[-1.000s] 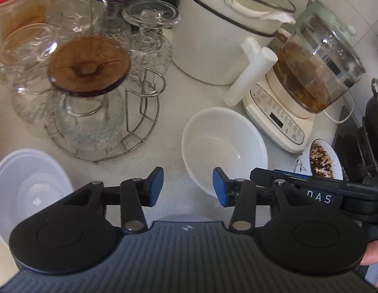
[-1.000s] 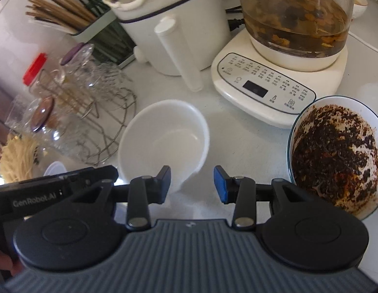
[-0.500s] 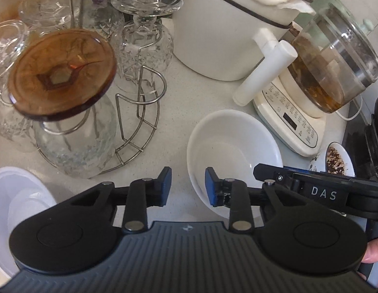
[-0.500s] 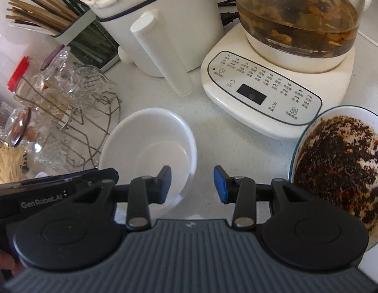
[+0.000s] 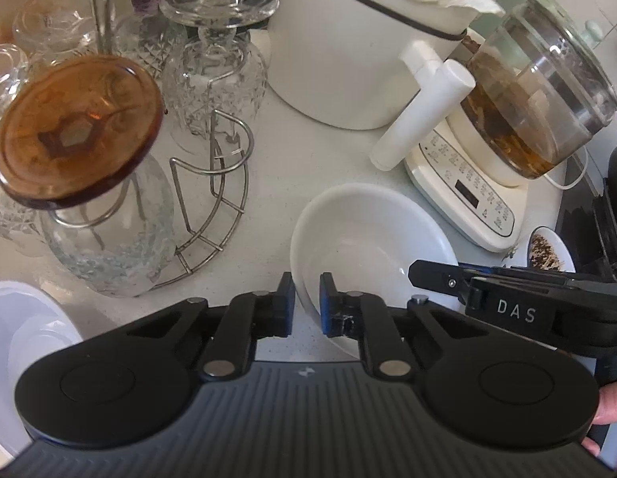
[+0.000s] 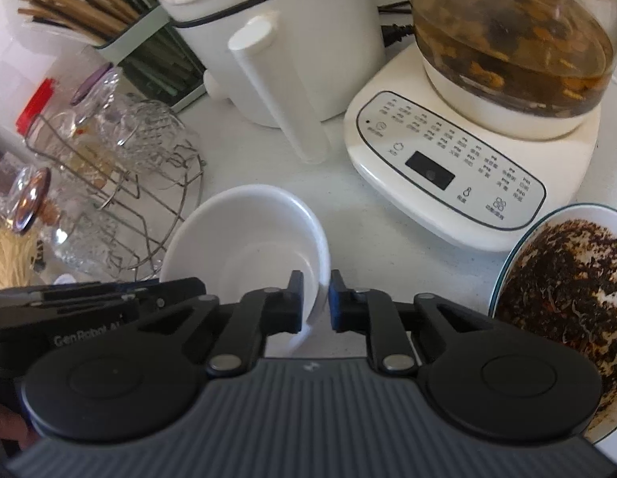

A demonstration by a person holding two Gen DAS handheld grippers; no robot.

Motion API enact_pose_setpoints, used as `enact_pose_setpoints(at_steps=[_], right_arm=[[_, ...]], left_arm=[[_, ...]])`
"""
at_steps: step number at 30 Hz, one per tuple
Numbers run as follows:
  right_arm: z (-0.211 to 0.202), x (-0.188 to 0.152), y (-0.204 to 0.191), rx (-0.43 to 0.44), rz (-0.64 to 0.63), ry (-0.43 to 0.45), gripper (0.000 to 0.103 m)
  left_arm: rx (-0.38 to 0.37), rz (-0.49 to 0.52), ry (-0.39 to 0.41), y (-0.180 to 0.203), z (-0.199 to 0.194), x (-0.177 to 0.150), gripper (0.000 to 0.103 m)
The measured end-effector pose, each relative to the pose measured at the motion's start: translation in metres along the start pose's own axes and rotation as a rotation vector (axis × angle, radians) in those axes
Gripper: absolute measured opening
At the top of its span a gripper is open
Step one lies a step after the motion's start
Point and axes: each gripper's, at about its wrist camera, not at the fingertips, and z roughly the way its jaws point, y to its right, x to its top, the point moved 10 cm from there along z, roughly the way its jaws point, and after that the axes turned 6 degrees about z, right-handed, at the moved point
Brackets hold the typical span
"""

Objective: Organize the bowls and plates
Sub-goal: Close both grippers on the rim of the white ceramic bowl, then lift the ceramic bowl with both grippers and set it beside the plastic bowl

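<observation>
The white bowl (image 5: 372, 247) sat on the pale desk (image 5: 292, 159) between the wire glass rack (image 5: 212, 207) and the kettle base (image 6: 447, 163), and both tools held it at once. The left gripper (image 5: 307, 298) had its blue-padded fingers (image 5: 286, 298) narrowed on the bowl's near-left rim, one outside the wall and one inside. The right gripper (image 6: 315, 298) pinched the rim on the opposite side the same way, its fingers (image 6: 336, 298) close together with the wall between them. In the left view the right tool's arm read "DAS"; in the right view the left tool's arm read "GenRobot.AI", partly cut off. Just right of the bowl a blue-rimmed dish (image 6: 563, 298) held dark crumbly residue. The kettle base carried a small dark display and rows of printed buttons too small to read, with a glass kettle (image 6: 511, 36) of brown liquid on it. Behind stood a white appliance (image 6: 284, 32) and a chopstick holder (image 6: 121, 40).
</observation>
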Motion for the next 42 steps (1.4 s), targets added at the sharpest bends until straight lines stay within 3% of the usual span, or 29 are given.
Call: enact_pose_setpoints(at_steps=[17, 28, 42], right_arm=[[-0.051, -0.003, -0.021, 0.030, -0.066, 0.072, 0.014], [-0.089, -0.021, -0.052, 0.065, -0.145, 0.117, 0.014], [-0.086, -0.064, -0.075, 0.082, -0.224, 0.025, 0.014]], left_arm=[[-0.012, 0.037, 0.114, 0.013, -0.073, -0.002, 0.015], [-0.002, 0.020, 0.170, 0.007, -0.128, -0.030, 0.015], [0.024, -0.023, 0.108, -0.015, -0.138, -0.086, 0.015]])
